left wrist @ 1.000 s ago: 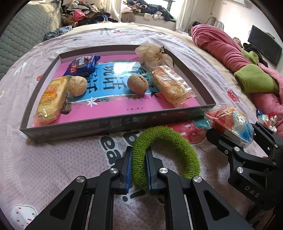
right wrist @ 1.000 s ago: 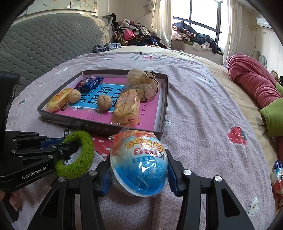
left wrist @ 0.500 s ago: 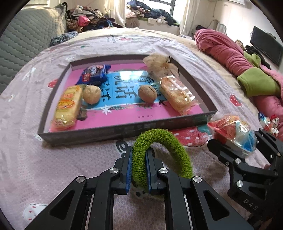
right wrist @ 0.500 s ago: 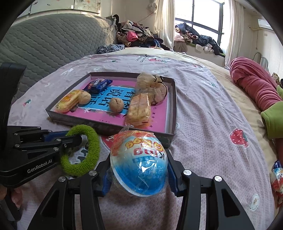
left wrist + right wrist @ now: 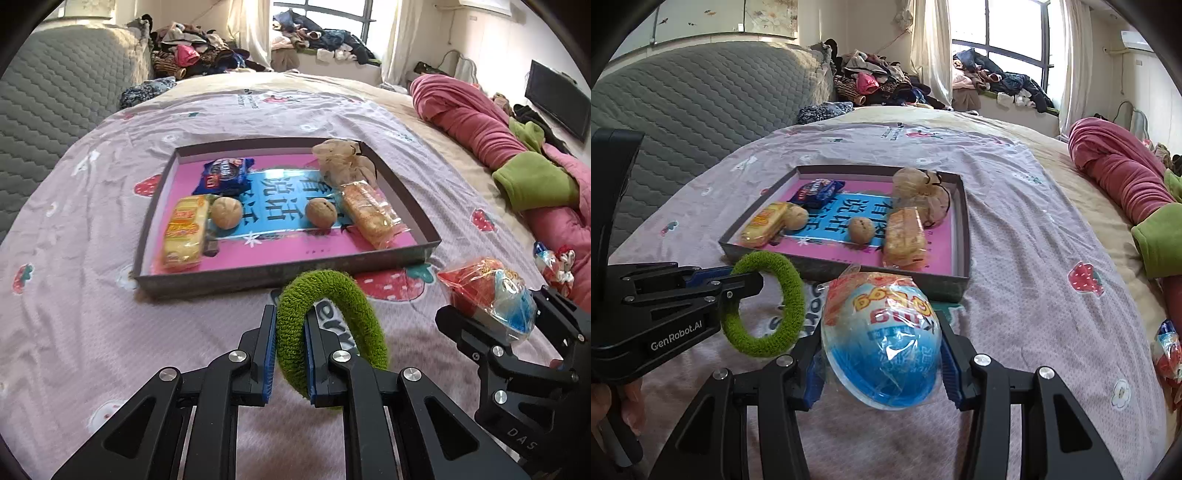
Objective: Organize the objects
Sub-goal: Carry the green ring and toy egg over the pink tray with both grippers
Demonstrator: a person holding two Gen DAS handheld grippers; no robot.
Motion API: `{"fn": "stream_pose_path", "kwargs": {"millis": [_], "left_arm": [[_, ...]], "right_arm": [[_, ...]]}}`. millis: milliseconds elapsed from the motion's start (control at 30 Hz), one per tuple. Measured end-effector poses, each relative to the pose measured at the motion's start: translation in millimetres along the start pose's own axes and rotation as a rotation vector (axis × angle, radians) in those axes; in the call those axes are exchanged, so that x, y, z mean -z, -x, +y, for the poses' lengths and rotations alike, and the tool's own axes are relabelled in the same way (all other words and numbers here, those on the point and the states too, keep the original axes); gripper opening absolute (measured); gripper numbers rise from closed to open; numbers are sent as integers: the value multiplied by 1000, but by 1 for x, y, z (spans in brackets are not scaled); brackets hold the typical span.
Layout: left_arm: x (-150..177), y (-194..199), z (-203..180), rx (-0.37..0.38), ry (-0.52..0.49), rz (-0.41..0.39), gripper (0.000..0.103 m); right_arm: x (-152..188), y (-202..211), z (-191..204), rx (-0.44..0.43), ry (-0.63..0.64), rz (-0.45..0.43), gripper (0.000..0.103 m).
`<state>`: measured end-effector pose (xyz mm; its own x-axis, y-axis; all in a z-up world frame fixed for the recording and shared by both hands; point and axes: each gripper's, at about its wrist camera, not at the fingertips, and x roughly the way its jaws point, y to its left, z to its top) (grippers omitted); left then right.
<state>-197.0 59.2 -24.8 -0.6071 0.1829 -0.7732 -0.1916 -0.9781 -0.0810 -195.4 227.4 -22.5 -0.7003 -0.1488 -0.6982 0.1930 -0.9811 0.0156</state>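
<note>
My left gripper [image 5: 290,314] is shut on a fuzzy green hair tie [image 5: 354,310] and holds it above the bedsheet, short of the tray's near wall. The tie also shows in the right wrist view [image 5: 783,295]. My right gripper [image 5: 881,332] is shut on a wrapped blue and white toy egg [image 5: 886,343], also seen in the left wrist view [image 5: 491,295]. A grey tray [image 5: 295,275] with a pink and blue floor lies ahead. It holds a blue biscuit pack [image 5: 225,175], two yellow snack packs [image 5: 184,229], two walnuts [image 5: 320,213] and a beige pouch [image 5: 341,158].
A rolled pink and green blanket [image 5: 509,155] lies along the bed's right side. Small wrapped sweets [image 5: 554,258] lie by it. A grey quilted headboard [image 5: 701,96] stands at the left. Piled clothes [image 5: 886,77] sit beyond the bed under the window.
Both grippers have risen and pulled back from the tray with their loads still held. The tray now looks farther off and more of the room shows.
</note>
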Motion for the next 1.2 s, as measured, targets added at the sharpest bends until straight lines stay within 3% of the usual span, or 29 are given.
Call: {"fn": "stream_pose_path", "kwargs": {"millis": [667, 1200], "left_arm": [[-14, 87, 25, -53, 14, -80, 14], [-56, 114, 26, -47, 7, -135, 14]], "right_arm": [[-34, 63, 35, -23, 32, -90, 51], [-87, 102, 30, 15, 50, -182, 51]]}}
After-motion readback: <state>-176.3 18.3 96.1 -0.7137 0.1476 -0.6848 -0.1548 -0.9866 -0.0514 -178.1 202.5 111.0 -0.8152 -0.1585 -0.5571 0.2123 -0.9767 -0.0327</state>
